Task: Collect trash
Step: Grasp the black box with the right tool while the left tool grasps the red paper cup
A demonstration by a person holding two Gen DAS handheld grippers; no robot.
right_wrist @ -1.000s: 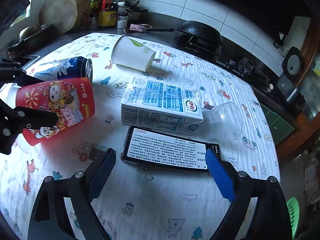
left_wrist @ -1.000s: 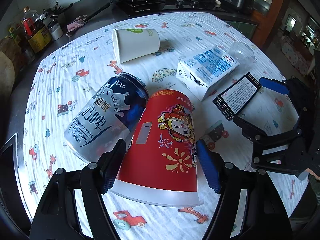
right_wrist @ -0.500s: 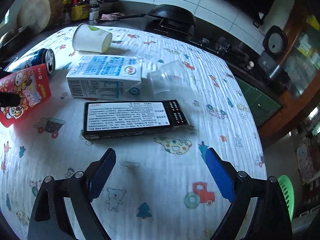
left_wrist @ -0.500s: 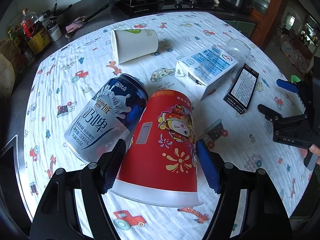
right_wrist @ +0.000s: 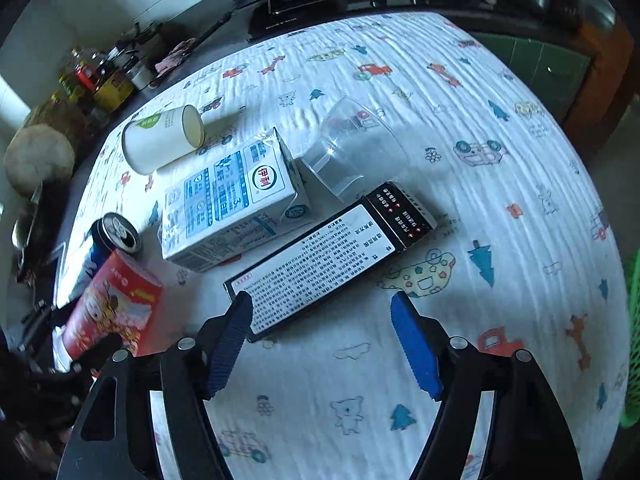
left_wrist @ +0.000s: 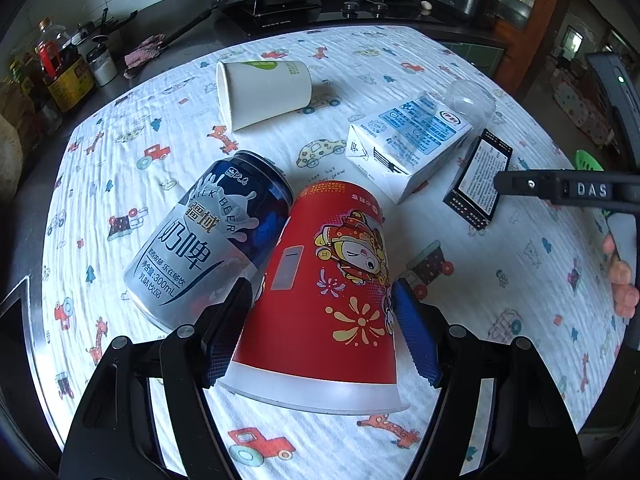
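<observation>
The left gripper (left_wrist: 320, 332) has its fingers apart around the red paper cup (left_wrist: 332, 288), which lies touching the beer can (left_wrist: 212, 240). Squeezing could bump the can and roll it. The right gripper (right_wrist: 320, 344) is open too, near the black box (right_wrist: 328, 256).

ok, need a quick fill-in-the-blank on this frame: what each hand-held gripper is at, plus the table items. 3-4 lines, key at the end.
1. The left hand-held gripper straddles the ____ cup, jaws open.
2. The beer can lies on its side, touching that cup's ____ side in the left wrist view.
3. The right hand-held gripper is open, its left finger over the ____ box.
4. The clear plastic cup lies beside the ____ carton.

Missing words: red; left; black; milk
</observation>
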